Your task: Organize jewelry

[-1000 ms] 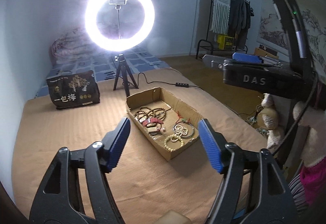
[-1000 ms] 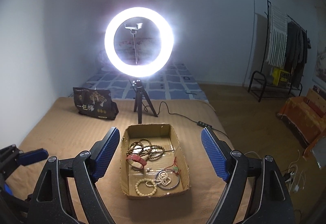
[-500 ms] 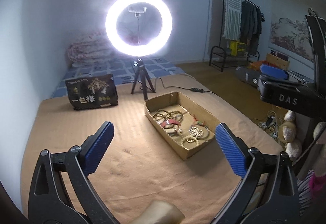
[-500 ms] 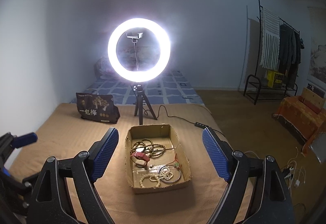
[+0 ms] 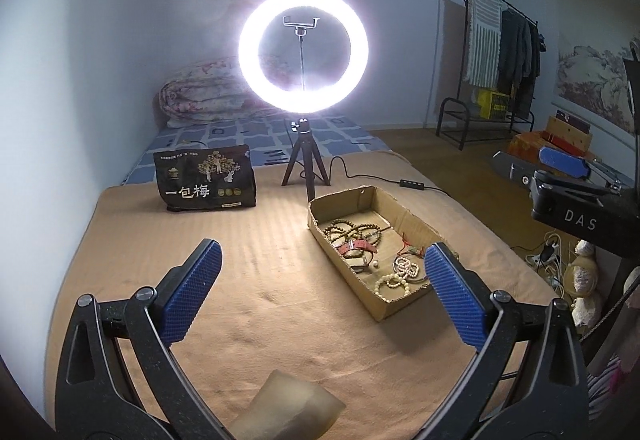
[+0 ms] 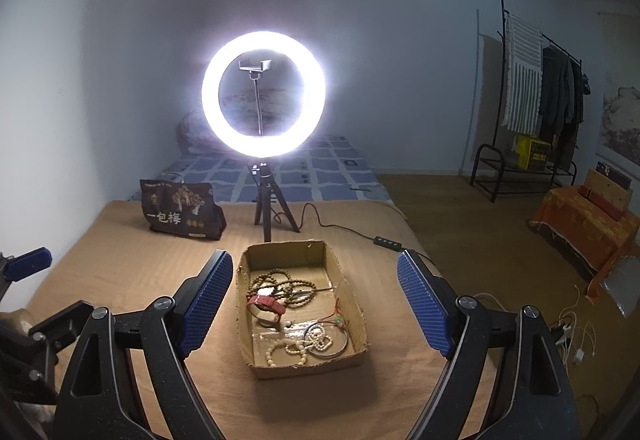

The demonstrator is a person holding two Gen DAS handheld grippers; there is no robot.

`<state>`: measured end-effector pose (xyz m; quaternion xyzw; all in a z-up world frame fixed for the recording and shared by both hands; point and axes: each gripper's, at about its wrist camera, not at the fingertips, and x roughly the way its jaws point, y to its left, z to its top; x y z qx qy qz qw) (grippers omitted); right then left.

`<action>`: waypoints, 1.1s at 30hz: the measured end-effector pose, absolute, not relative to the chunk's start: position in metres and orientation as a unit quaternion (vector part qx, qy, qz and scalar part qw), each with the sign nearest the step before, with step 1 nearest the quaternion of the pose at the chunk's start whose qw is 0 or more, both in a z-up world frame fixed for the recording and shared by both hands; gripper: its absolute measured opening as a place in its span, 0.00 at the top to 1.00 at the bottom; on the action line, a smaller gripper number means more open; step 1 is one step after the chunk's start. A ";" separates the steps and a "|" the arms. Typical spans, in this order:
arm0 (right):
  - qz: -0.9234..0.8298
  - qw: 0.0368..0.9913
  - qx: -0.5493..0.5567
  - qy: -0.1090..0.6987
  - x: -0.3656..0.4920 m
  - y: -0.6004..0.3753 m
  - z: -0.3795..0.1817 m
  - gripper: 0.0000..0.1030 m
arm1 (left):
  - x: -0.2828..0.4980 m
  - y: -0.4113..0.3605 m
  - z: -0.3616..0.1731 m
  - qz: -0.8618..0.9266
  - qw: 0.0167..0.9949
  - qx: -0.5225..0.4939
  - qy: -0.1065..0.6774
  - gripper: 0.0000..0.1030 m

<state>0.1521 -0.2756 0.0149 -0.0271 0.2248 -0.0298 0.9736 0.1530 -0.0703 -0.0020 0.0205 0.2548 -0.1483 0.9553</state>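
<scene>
An open cardboard box [image 5: 340, 268] [image 6: 308, 364] lies on a tan blanket. In it are brown bead strands [image 5: 352, 230] [image 6: 280, 280], a red-strapped watch [image 5: 358, 246] [image 6: 266, 306], pale bead bracelets [image 5: 394, 282] [image 6: 286, 350] and a metal bangle [image 6: 332, 340]. My left gripper [image 5: 324, 292] hangs open over the blanket to the left of the box and short of it, with nothing between its fingers. My right gripper [image 6: 315, 280] is open too, held above the near end of the box and holding nothing. Each gripper shows at the edge of the other's view [image 5: 564, 164] [image 6: 28, 264].
A lit ring light on a small tripod [image 5: 303, 48] [image 6: 264, 94] stands just behind the box, its cable and switch [image 5: 414, 183] trailing right. A black snack bag [image 5: 206, 180] [image 6: 180, 214] stands at the back left. A pale tan object [image 5: 288, 412] lies below the left gripper.
The left gripper's jaws have spread wider, and it has swung so the box now sits to the right in its view. The right gripper has barely shifted.
</scene>
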 end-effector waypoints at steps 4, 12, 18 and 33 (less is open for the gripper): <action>-0.032 0.973 -0.024 0.227 0.153 -0.277 0.014 0.18 | 0.153 -0.069 -0.002 -0.145 0.955 0.019 0.257 0.00; -0.032 0.972 -0.032 0.232 0.154 -0.275 0.012 0.18 | 0.153 -0.070 -0.001 -0.148 0.954 0.020 0.260 0.00; -0.033 0.971 -0.032 0.234 0.155 -0.276 0.011 0.18 | 0.153 -0.071 -0.001 -0.149 0.954 0.020 0.260 0.00; -0.035 0.971 -0.033 0.236 0.155 -0.278 0.009 0.18 | 0.149 -0.074 -0.001 -0.155 0.954 0.027 0.257 0.00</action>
